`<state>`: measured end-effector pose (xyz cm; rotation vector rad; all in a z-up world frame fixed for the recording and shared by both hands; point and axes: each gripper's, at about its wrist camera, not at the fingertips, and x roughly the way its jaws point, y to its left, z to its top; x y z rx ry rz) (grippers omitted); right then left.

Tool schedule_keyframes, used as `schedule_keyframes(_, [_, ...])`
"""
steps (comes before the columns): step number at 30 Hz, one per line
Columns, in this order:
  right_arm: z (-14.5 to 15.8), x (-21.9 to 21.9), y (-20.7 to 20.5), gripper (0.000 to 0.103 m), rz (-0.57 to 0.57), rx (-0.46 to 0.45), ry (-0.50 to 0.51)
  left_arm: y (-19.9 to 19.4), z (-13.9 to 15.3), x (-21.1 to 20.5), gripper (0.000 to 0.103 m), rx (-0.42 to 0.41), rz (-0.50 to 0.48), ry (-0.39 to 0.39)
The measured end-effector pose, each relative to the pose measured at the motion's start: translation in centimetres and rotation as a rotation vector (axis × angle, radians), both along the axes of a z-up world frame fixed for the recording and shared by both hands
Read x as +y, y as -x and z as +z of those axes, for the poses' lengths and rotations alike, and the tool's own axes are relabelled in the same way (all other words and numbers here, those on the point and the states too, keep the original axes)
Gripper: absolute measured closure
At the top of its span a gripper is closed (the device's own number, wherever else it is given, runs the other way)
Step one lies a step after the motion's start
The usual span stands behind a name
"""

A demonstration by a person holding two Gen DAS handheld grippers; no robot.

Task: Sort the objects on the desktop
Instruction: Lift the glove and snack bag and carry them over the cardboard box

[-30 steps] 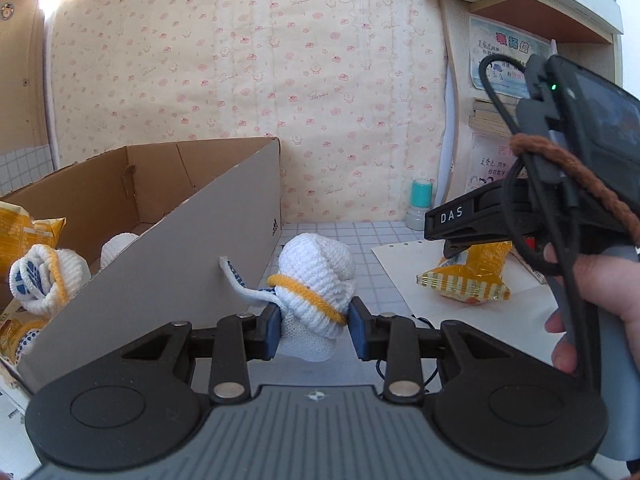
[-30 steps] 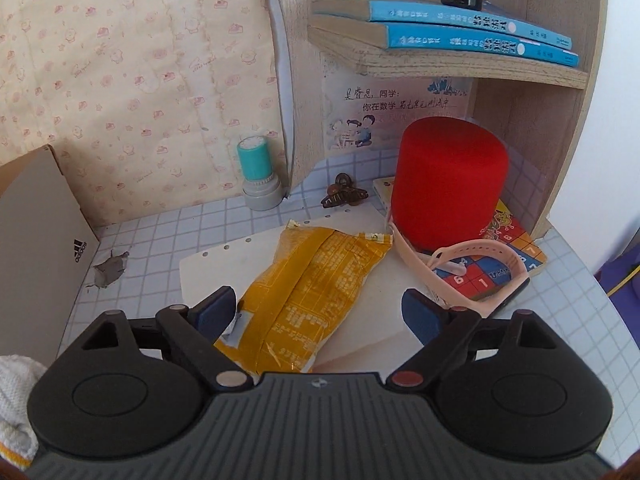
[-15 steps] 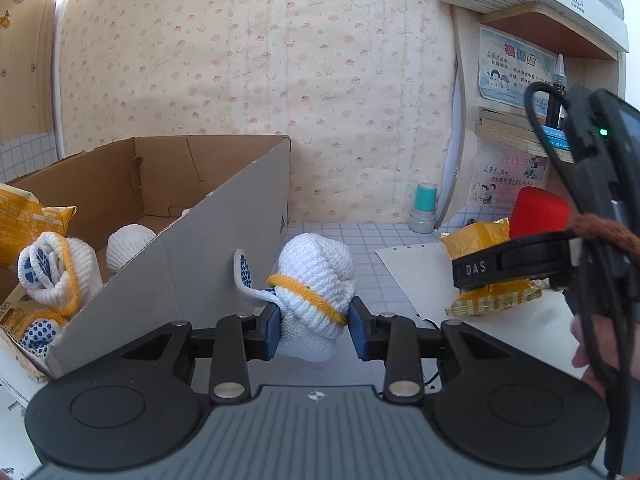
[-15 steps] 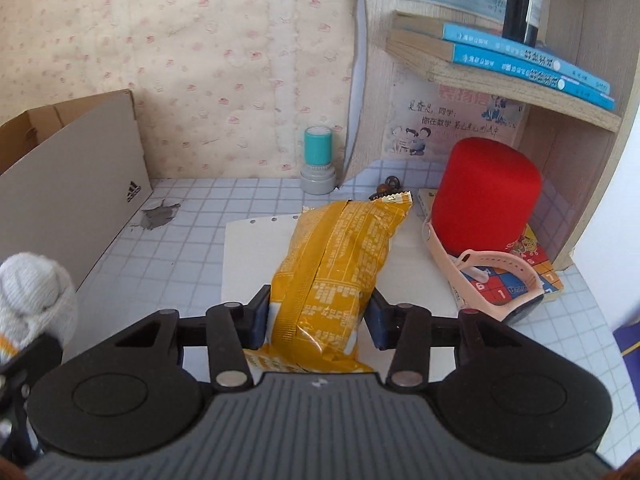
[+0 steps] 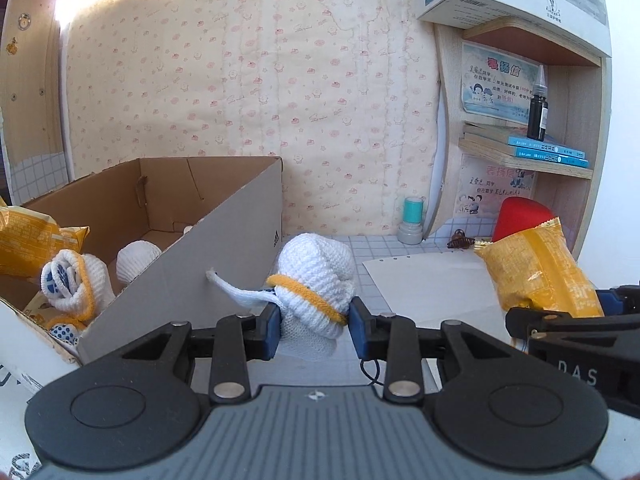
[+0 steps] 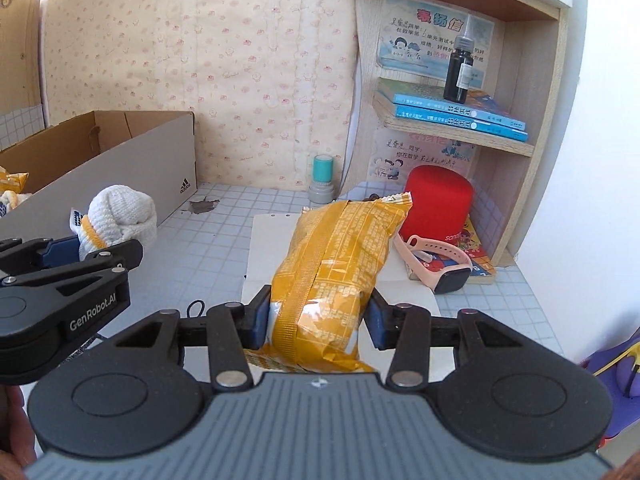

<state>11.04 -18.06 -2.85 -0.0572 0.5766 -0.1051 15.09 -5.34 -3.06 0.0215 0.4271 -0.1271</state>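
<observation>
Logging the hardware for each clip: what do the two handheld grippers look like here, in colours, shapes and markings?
Both match: the left gripper and right gripper each have a ribbed grey body, black linkage arms with silver pivot pins, two round black discs and blue finger pads. Seen side-on, the left reads "GenRobot.AI" and the right "DAS". A thin black cord loops under each. No sleeve shows.

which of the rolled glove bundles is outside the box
The glove bundle clamped in the left gripper. It sits outside the cardboard box; the other two bundles lie inside it.
</observation>
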Motion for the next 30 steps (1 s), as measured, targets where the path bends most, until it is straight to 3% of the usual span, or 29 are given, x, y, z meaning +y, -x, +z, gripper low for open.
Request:
schedule_keyframes(15, [2.1, 1.1, 5.6, 0.057, 0.045, -0.081, -0.026, 4.4, 3.1, 0.4, 0.067, -0.076, 0.023, 0.001])
schedule_keyframes(30, [5.1, 4.2, 7.6, 0.057, 0.12, -0.155, -0.02, 7.6, 6.5, 3.3, 0.067, -0.163, 0.08, 0.009])
